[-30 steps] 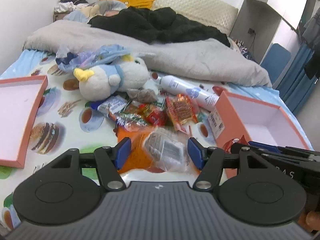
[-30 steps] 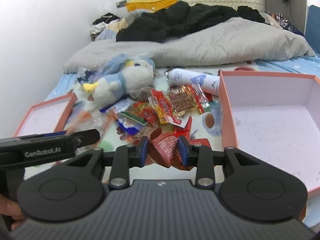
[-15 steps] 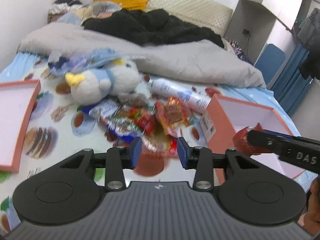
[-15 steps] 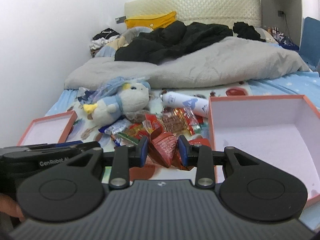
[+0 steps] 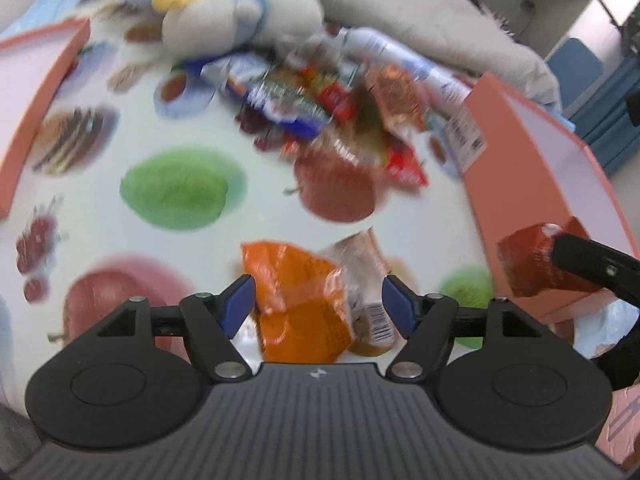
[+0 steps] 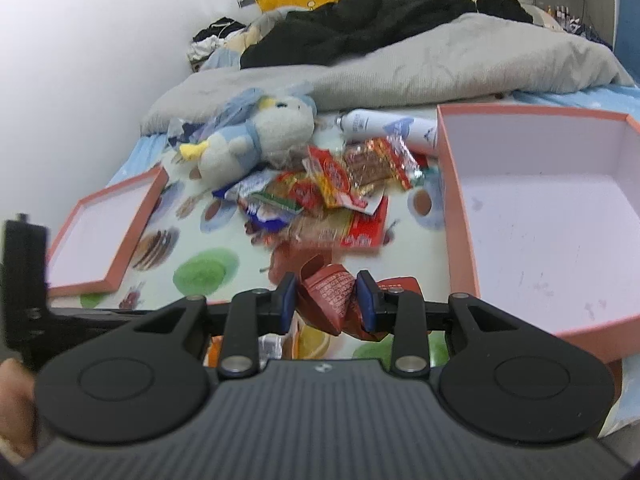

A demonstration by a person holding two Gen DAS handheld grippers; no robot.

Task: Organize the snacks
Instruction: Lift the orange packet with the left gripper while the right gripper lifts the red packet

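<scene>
A pile of snack packets (image 6: 320,196) lies mid-bed, blurred in the left wrist view (image 5: 320,108). My left gripper (image 5: 318,306) is open, its jaws wide on either side of an orange packet (image 5: 296,292) and a clear packet (image 5: 364,280) lying on the sheet. My right gripper (image 6: 326,300) is shut on a red packet (image 6: 330,296), held just left of the open pink box (image 6: 540,216). The red packet also shows in the left wrist view (image 5: 528,260), beside that box (image 5: 520,160).
A pink box lid (image 6: 104,232) lies at the left. A plush toy (image 6: 256,136), a white bottle (image 6: 384,126) and a grey blanket (image 6: 420,72) lie beyond the pile. The fruit-print sheet (image 5: 176,192) shows in front.
My left gripper has opened and dropped toward the sheet, with the orange and clear packets now lying between its jaws. My right gripper keeps the red packet and has shifted a little.
</scene>
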